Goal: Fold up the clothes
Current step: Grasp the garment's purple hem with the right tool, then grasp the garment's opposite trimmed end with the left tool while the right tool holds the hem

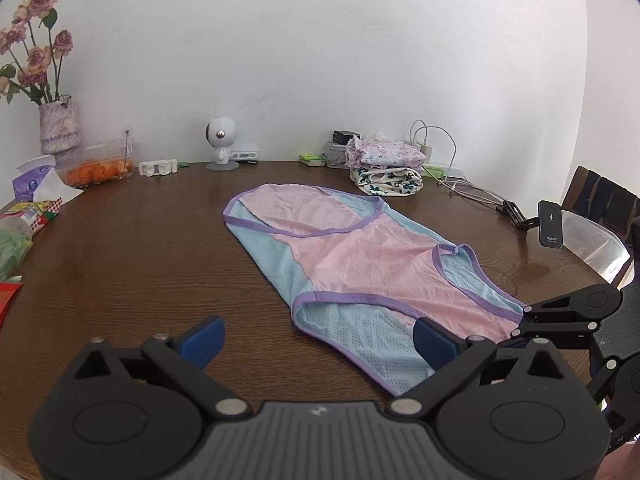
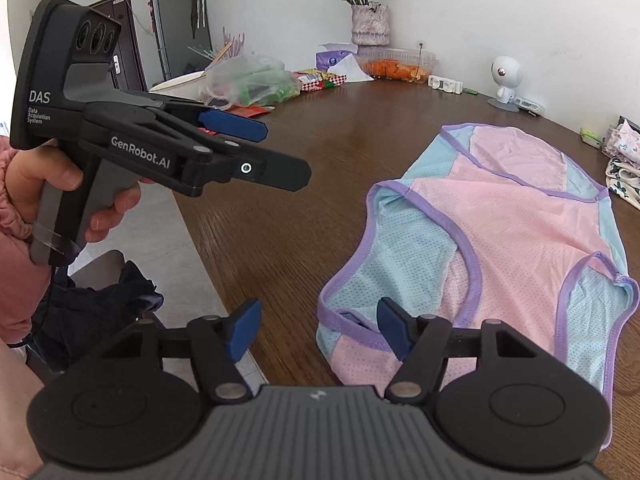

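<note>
A pink and blue vest (image 1: 360, 264) with purple trim lies spread flat on the brown wooden table (image 1: 140, 272), running from about 12 o'clock down to 4 o'clock in the left wrist view. The left gripper (image 1: 318, 340) hovers at the near edge of the table with its blue fingers (image 1: 206, 338) spread wide and nothing between them; the right-hand finger sits over the vest's nearest strap. The right gripper (image 2: 318, 332) is also released, empty, one blue finger over the vest's purple-edged corner at 6 o'clock and the other past the table edge. In the right wrist view a hand (image 2: 44, 184) holds the left gripper's grip at 9 o'clock. Folded clothes (image 1: 386, 170) are stacked against the wall at 1 o'clock, and a vase of roses (image 1: 58, 126) stands at 10 o'clock.
</note>
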Motion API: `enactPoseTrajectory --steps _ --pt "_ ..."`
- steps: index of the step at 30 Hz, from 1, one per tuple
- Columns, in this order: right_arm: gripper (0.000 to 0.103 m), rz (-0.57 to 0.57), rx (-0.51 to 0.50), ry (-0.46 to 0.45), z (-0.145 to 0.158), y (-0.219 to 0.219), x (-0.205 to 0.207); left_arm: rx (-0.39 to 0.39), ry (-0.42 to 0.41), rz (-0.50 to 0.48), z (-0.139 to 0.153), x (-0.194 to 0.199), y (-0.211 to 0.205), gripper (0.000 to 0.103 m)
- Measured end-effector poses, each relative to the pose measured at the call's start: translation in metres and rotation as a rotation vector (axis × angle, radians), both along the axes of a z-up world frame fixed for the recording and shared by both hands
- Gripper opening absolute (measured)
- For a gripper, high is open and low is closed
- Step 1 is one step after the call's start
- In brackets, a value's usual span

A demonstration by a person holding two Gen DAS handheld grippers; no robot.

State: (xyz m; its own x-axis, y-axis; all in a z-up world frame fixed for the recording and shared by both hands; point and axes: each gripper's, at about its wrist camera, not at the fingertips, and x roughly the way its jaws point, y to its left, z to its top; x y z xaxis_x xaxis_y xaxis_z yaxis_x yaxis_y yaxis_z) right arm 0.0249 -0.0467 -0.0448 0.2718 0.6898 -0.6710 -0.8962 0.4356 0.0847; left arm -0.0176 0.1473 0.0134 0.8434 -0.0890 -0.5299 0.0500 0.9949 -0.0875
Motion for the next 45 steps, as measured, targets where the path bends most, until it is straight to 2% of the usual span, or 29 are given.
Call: enactPoseTrajectory --steps 6,9,11,14,16,18,21,23,26,27,31,33,34,45 --pt "0.048 0.001 -0.096 -0.028 -0.007 0.021 -0.001 -0.050 -0.001 -0.003 -0.010 -0.003 0.013 0.101" --pt "0.033 0.003 -0.138 -0.032 -0.011 0.028 0.000 -0.061 0.000 -0.010 -0.011 0.001 0.016 0.101" --pt "0.019 -0.001 -0.158 -0.054 -0.012 0.030 0.000 -0.077 0.018 -0.011 -0.012 0.014 0.019 0.101" --pt "0.009 -0.004 -0.166 -0.052 -0.010 0.029 0.004 -0.102 0.047 -0.013 -0.013 0.035 0.025 0.101" --pt "0.008 -0.006 -0.151 -0.029 -0.009 0.026 0.009 -0.119 0.066 -0.015 -0.013 0.049 0.028 0.101" --pt "0.007 -0.013 -0.119 0.003 -0.007 0.021 0.013 -0.174 0.102 0.001 -0.014 0.075 0.037 0.098" --pt "0.007 -0.026 -0.057 0.068 -0.004 0.011 0.021 -0.228 0.158 0.028 -0.017 0.118 0.050 0.083" --pt "0.007 -0.035 -0.007 0.118 -0.002 0.003 0.027 -0.224 0.189 0.050 -0.018 0.148 0.055 0.076" --pt "0.007 -0.049 0.063 0.185 0.000 -0.009 0.035 -0.195 0.239 0.122 -0.023 0.198 0.067 0.053" --pt "0.007 -0.053 0.079 0.197 0.000 -0.011 0.036 -0.191 0.255 0.141 -0.026 0.212 0.071 0.049" --pt "0.007 -0.059 0.126 0.223 0.000 -0.019 0.040 -0.161 0.289 0.213 -0.035 0.265 0.088 0.044" --pt "0.007 -0.062 0.143 0.232 0.001 -0.022 0.043 -0.142 0.284 0.224 -0.037 0.284 0.094 0.036" --pt "0.007 -0.065 0.149 0.235 0.001 -0.024 0.044 -0.147 0.287 0.224 -0.037 0.292 0.097 0.035" --pt "0.008 -0.086 0.181 0.262 0.000 -0.029 0.056 -0.178 0.309 0.223 -0.046 0.330 0.119 0.028"
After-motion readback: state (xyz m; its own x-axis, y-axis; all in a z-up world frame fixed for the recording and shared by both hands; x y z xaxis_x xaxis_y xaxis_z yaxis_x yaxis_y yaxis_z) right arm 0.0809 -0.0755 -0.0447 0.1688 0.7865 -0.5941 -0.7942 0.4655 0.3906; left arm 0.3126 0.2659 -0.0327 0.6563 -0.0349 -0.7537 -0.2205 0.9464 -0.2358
